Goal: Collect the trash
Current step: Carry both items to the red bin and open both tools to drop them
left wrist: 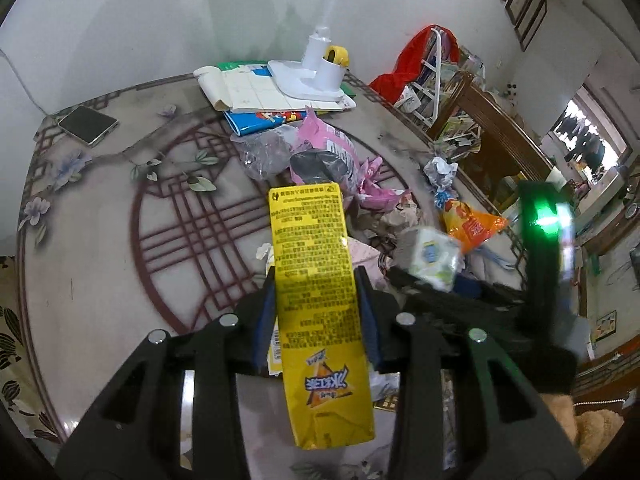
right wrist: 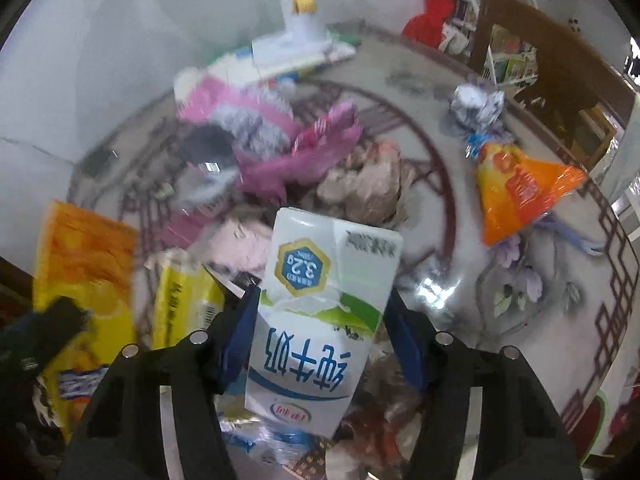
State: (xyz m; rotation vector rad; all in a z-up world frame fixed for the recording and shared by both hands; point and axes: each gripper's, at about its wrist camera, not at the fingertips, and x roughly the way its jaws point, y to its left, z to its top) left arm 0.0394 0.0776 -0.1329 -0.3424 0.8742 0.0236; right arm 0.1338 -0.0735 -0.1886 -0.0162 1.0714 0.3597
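Above the littered round table (left wrist: 100, 208), the left gripper (left wrist: 318, 300) clenched a yellow drink carton (left wrist: 316, 280), while the right gripper (right wrist: 320, 316) grasped a white milk carton (right wrist: 320, 320) over the trash pile (right wrist: 280, 152).

White wall (left wrist: 140, 20), dark wooden cabinet (left wrist: 492, 132)

Yellow drink box (left wrist: 316, 280) w/ black print; white-green-blue milk carton (right wrist: 320, 320); orange snack bag (right wrist: 520, 192).
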